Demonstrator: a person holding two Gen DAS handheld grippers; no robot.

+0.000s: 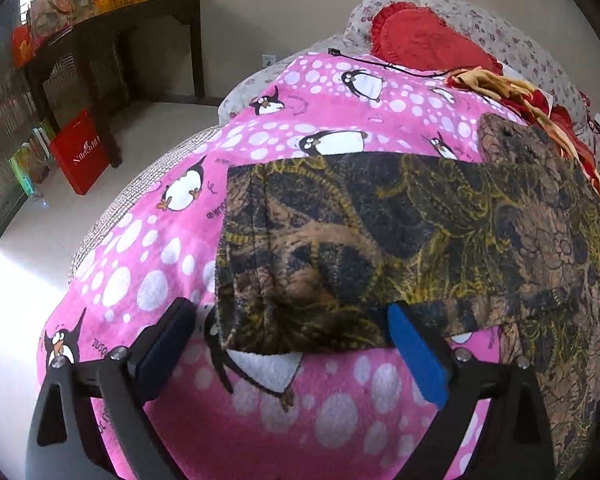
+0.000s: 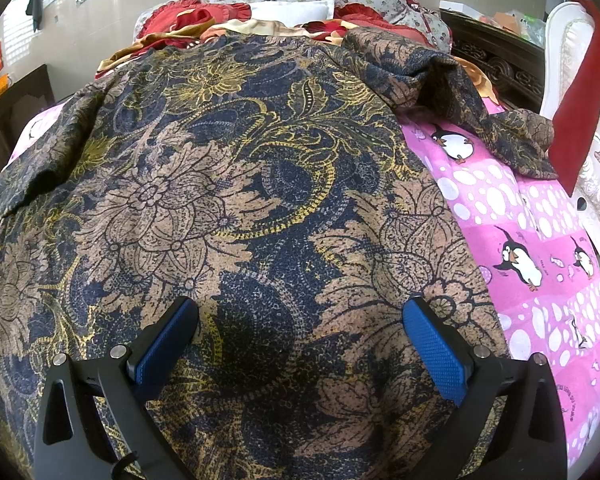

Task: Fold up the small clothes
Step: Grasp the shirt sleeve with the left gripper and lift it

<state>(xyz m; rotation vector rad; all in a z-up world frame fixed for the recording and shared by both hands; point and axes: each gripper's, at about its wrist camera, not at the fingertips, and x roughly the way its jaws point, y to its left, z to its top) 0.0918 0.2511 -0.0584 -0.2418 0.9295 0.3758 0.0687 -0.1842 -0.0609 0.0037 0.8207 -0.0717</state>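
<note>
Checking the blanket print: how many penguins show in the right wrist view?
3: one penguin beside the garment's far sleeve, one at mid right, one at the blanket's right edge. The garment may hide more.

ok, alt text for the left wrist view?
Open left gripper poised at the near edge of a dark floral-print garment spread on a pink penguin blanket, nothing pinched. Red pillow beyond.

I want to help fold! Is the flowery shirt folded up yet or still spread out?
Mostly spread out. The flowery shirt lies wide across the penguin blanket; only one sleeve is folded over.
</note>
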